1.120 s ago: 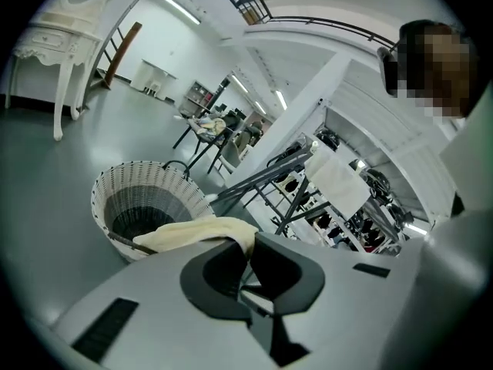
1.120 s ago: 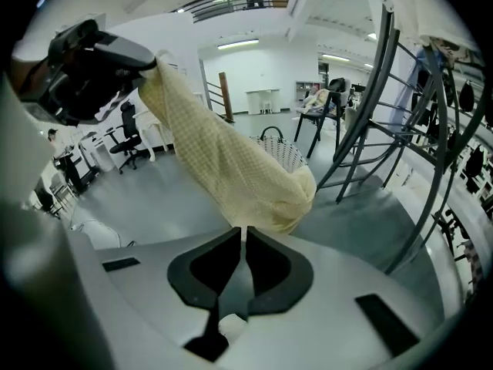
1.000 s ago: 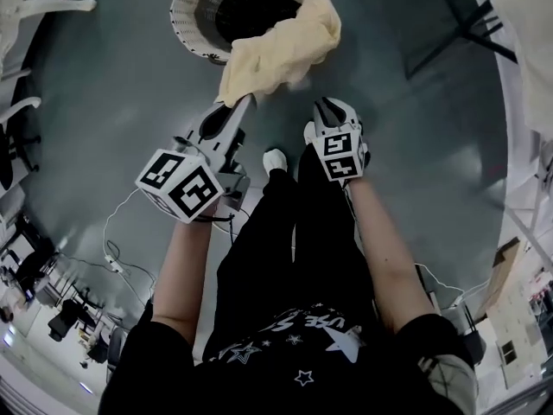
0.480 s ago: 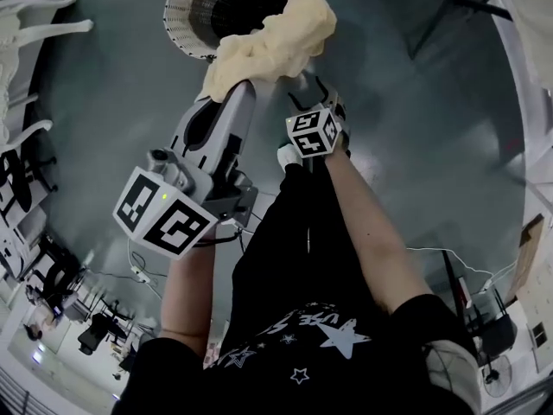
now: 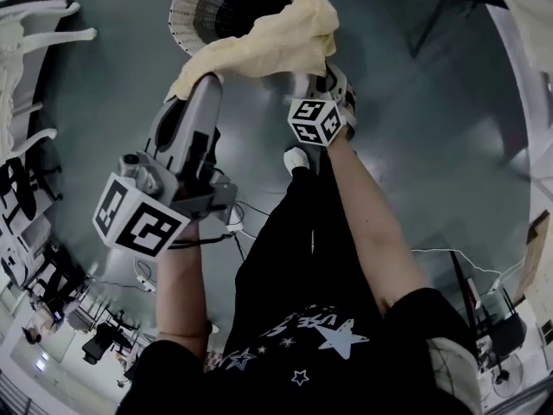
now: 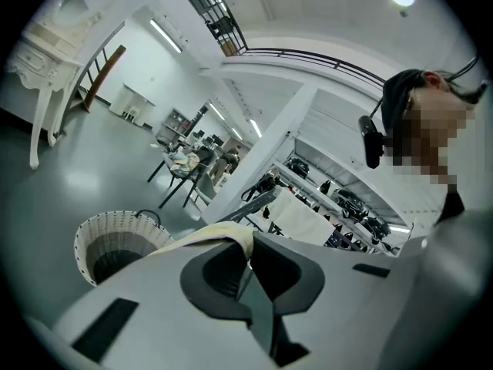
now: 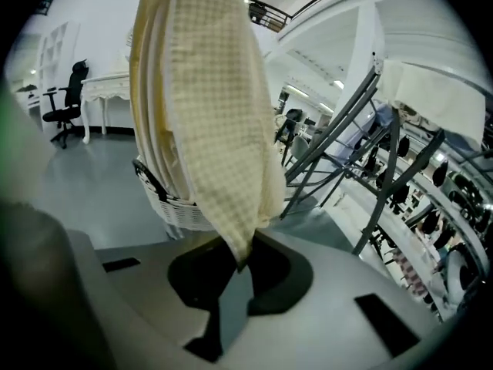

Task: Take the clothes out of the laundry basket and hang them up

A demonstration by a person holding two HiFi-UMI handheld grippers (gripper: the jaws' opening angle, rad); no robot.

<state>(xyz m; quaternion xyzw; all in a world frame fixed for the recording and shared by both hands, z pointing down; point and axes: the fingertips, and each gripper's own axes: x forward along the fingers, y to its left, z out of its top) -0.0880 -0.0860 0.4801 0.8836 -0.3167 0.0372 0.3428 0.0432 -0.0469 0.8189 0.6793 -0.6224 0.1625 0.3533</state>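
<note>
A pale yellow checked cloth (image 5: 268, 37) hangs stretched between my two grippers, above the white wicker laundry basket (image 5: 186, 7) on the grey floor. My left gripper (image 5: 200, 80) is shut on one corner of the cloth (image 6: 219, 236), with the basket (image 6: 115, 241) beyond it. My right gripper (image 5: 327, 72) holds the other end. Its jaws are closing, and the cloth (image 7: 208, 114) runs down between them and is pinched at the tips (image 7: 239, 268). Part of the basket (image 7: 177, 203) shows behind the cloth.
A grey metal drying rack (image 7: 362, 153) with a white garment (image 7: 439, 91) stands to the right. White table legs (image 5: 26, 24) and black office chairs line the left edge. A cable (image 5: 130, 271) lies on the floor by my feet (image 5: 296, 158).
Both grippers rose toward the basket with the cloth. The right gripper, empty and apart before, reached the cloth's right end and closed on it. The cloth is now spread between the two.
</note>
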